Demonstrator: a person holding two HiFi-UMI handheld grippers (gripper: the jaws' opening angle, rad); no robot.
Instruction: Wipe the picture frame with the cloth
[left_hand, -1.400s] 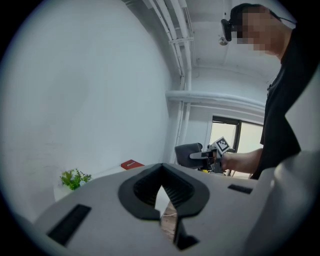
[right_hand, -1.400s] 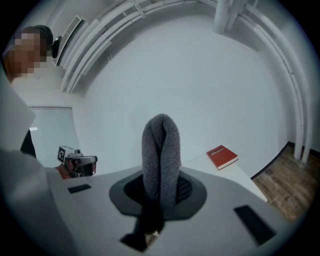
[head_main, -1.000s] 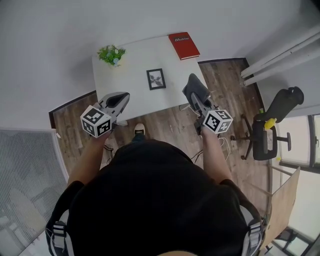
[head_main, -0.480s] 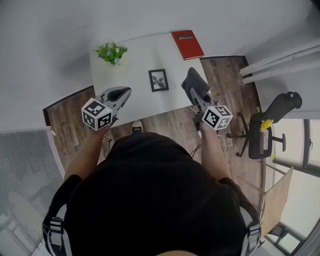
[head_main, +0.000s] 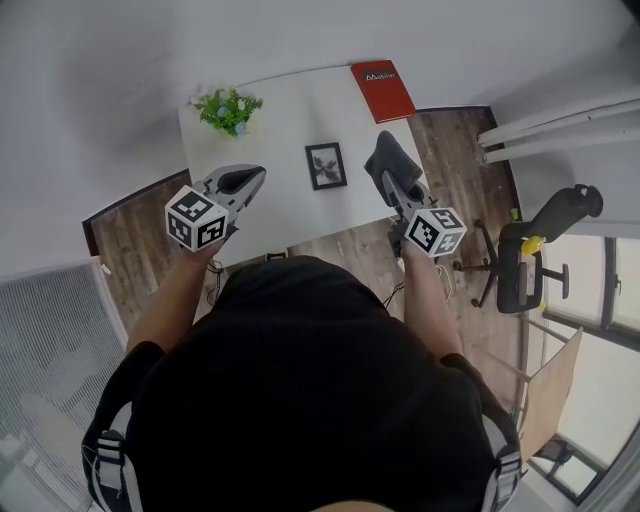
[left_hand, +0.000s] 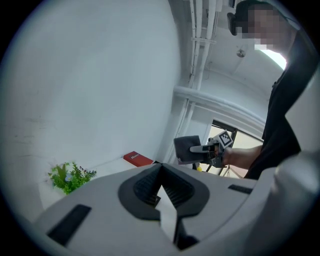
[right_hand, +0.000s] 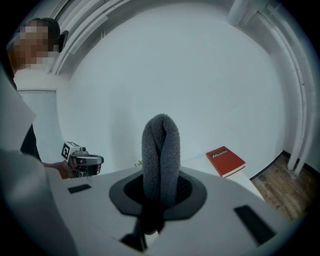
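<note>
Two grippers hover over the near edge of the table (head_main: 280, 125), and no wiping has begun, as far as the views show. Your right gripper (head_main: 392, 185) has its jaws clamped on the grey cloth (right_hand: 160, 150), which stands up from them as a folded loop. In the head view the cloth hangs in the air just right of the frame (head_main: 326, 165), apart from it. Your left gripper (head_main: 243, 182) has its jaws together with nothing between them. It sits left of the frame, near the plant (head_main: 228, 108). The frame lies flat at mid-table, face up, with neither tool on it; neither gripper view shows it. A red book (head_main: 383, 77) lies at the far right corner, well apart from the frame. Done: the cloth is in hand. Left: bring the cloth down onto the frame and pass it over the glass and border. The idle left gripper could probably steady the frame, since a light frame lying loose is likely to slide under the stroke.
</note>
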